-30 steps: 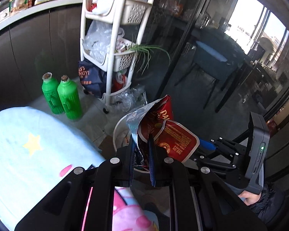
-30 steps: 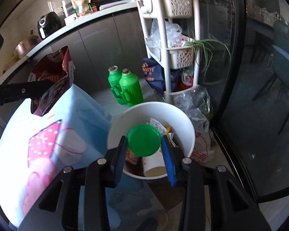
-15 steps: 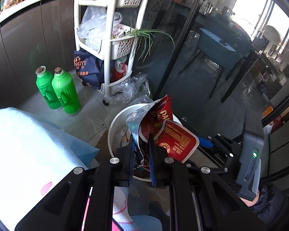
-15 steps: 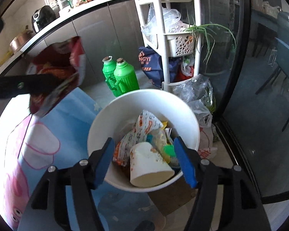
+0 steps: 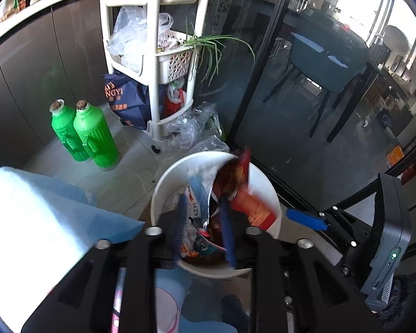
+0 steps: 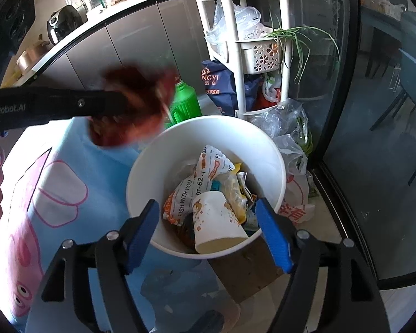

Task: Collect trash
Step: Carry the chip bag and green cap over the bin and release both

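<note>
We see the left gripper (image 5: 203, 227) opening, the blurred red snack bag (image 5: 240, 191) loose between its jaws over the white bin (image 6: 158, 161). The right gripper (image 6: 208, 233) spreads wide, empty, above it.

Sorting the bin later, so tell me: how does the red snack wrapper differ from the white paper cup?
The red crinkly foil snack wrapper is motion-blurred above the round white plastic bin; the white paper cup lies sharp on its side inside. The wrapper is flat and crumpled, the cup rigid. Both are trash.
</note>
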